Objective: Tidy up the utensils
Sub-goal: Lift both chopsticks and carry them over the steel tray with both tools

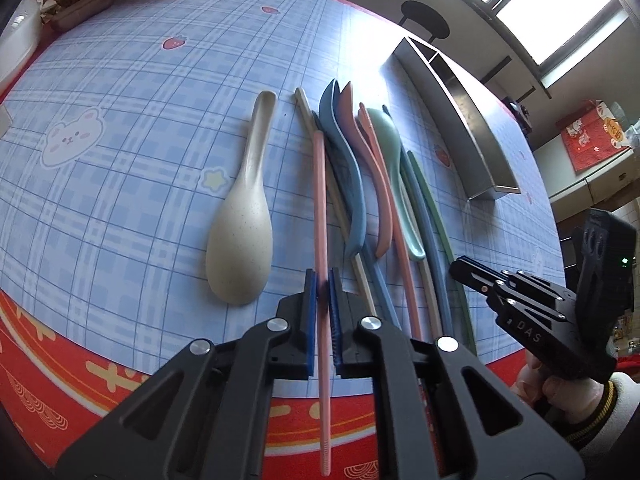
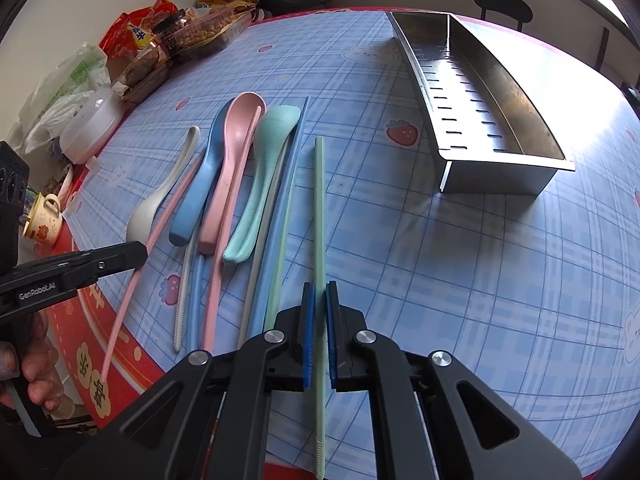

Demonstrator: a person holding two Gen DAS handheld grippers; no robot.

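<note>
My left gripper [image 1: 323,285] is shut on a pink chopstick [image 1: 320,200], which also shows in the right wrist view [image 2: 160,232]. My right gripper [image 2: 319,294] is shut on a green chopstick [image 2: 319,208]. Between them lie a cream spoon [image 1: 244,216], a blue spoon [image 2: 200,188], a pink spoon [image 2: 232,160], a green spoon [image 2: 264,176] and several more chopsticks. A steel two-compartment holder [image 2: 492,104] lies on its side at the far right, also in the left wrist view [image 1: 460,120].
Food bags and jars [image 2: 168,40] crowd the far left of the table. A white tub [image 2: 96,120] and a small cup [image 2: 44,220] stand at the left edge. The blue checked tablecloth [image 2: 480,280] covers the table. A dark stool [image 2: 502,4] stands beyond it.
</note>
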